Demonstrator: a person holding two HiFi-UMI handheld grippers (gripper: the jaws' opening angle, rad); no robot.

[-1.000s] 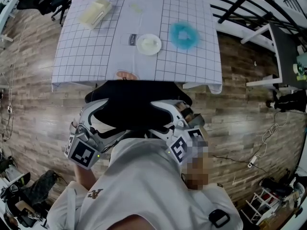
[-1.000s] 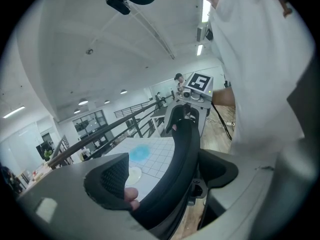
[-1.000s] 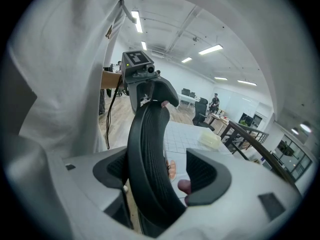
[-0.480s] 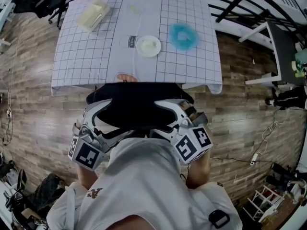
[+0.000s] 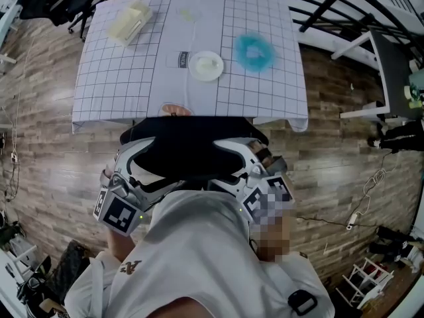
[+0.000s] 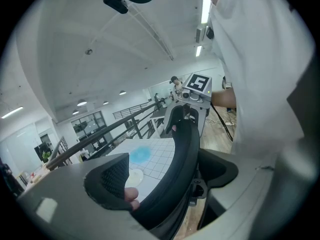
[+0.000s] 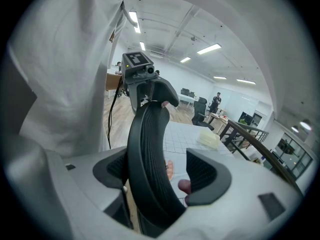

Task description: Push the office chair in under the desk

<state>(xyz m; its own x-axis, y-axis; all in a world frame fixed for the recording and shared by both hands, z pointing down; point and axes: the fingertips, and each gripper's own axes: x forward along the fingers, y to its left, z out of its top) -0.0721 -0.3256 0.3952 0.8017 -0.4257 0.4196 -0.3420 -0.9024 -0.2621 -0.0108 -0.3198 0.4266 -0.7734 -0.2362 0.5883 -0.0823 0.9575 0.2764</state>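
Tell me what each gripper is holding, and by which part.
The left gripper and right gripper each straddle the top edge of the office chair backrest, fingers apart with a gap on one side; neither is clamped shut.

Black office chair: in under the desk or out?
Mostly in: backrest of the black mesh office chair sits at the edge of the grid-cloth desk; seat hidden beneath.

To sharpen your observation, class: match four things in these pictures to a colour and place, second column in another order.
1 office chair backrest
2 plate
3 box
4 round patch

a cream, far left of the desk
b black, at the desk near edge
c blue, right of plate
d white, mid-desk

Pairs: 1-b, 2-d, 3-a, 4-c
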